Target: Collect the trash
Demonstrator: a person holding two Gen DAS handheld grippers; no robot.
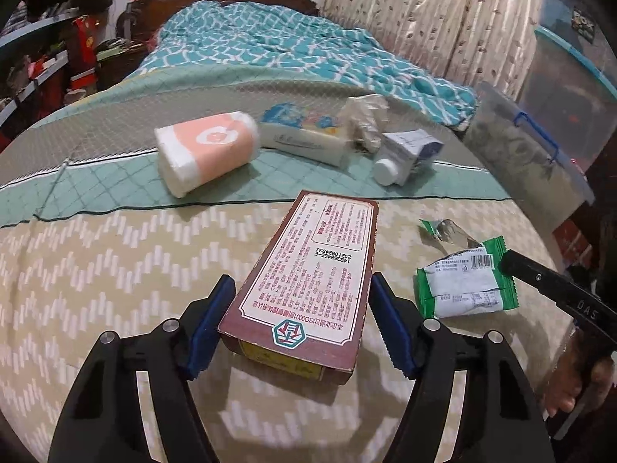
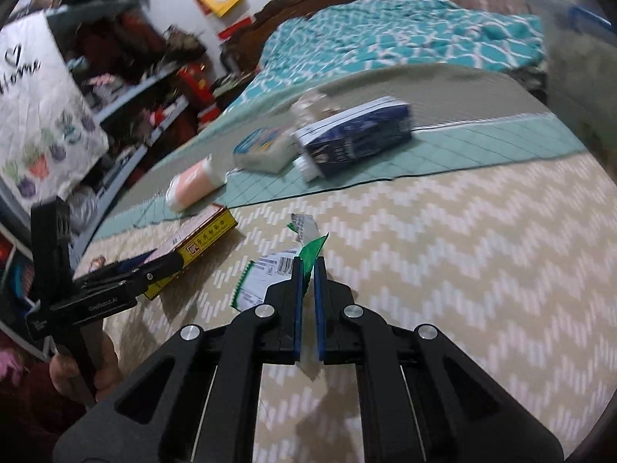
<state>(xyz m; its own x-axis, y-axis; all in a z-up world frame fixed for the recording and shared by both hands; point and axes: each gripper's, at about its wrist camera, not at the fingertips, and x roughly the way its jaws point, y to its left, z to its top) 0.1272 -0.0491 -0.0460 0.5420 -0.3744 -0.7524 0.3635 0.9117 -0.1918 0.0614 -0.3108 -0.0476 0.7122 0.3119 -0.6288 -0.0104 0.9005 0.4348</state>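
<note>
Blue-padded left gripper (image 1: 300, 324) straddles the near end of a long maroon-bordered cardboard box (image 1: 308, 274) with a yellow side, lying flat on the beige zigzag-patterned bedspread (image 1: 115, 262). Fingers spread, one pad either side of the box; contact too close to call.

Right gripper (image 2: 307, 274), pads pressed nearly together, pinches the green edge of a crumpled green-and-white snack wrapper (image 2: 270, 270) — at 3 o'clock from the box in the left view. A torn green-and-silver wrapper scrap (image 1: 439, 229) lies just beyond it, at 1 o'clock.

Further off, around 12 o'clock on the teal quilted mat (image 1: 270, 181): a peach-and-white tissue pack (image 1: 208, 152), a white wipes pack (image 1: 304, 135), crumpled clear plastic (image 1: 366, 119) and a small carton with a white-capped bottle (image 1: 405, 154).
</note>
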